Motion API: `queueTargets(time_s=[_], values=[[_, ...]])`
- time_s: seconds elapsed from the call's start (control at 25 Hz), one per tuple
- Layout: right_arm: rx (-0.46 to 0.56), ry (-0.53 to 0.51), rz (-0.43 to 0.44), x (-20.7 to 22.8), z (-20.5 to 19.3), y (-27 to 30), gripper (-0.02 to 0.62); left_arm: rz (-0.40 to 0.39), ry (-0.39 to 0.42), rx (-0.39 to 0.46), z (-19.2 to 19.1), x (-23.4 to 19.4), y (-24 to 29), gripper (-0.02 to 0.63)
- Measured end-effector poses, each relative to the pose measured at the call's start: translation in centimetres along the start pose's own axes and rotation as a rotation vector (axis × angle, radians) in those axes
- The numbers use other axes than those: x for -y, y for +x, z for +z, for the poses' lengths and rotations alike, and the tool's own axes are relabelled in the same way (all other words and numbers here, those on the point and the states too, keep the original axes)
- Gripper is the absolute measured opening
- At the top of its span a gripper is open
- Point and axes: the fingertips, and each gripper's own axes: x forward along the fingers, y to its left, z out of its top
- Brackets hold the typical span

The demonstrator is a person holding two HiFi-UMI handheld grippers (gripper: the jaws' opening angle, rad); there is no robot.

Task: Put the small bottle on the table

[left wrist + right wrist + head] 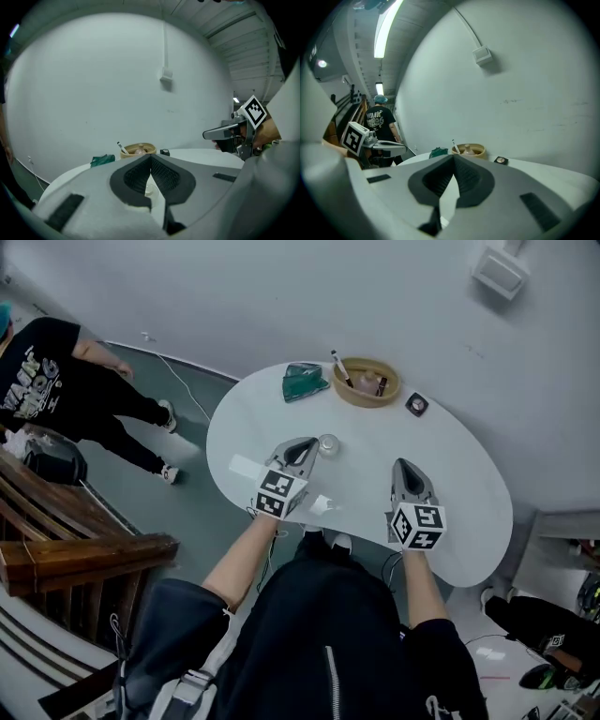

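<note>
Fingers on the left gripper (151, 158) meet tip to tip with nothing held between them, and those on the right gripper (453, 158) are closed and empty too. The small bottle (328, 444) stands on the white worktop (469, 484), just beside the left gripper's tips in the head view. At the far edge sit a wooden bowl (367, 382), a green packet (305, 381) and a small dark compact (417, 404).
</note>
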Motion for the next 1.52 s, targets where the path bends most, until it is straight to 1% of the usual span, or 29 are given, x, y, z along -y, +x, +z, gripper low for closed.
queueTargets(time_s=[0.16, 0.36, 0.76, 1.52], values=[[0.043, -0.033, 0.023, -0.8, 2.0, 0.6, -0.006, 0.035, -0.001, 0.054, 2.6, -1.1, -1.4, 0.002], [0.082, -0.072, 0.048, -2.2, 3.7, 0.4, -0.005, 0.061, -0.006, 0.072, 3.6, -2.0, -3.2, 0.002], [0.095, -0.101, 0.065, -3.5, 4.1, 0.4, -0.005, 0.090, -0.030, 0.078, 2.9, -2.4, -4.6, 0.002], [0.073, -0.101, 0.079, -4.3, 3.7, 0.7, -0.005, 0.073, -0.046, 0.061, 2.5, -2.6, -4.4, 0.002]])
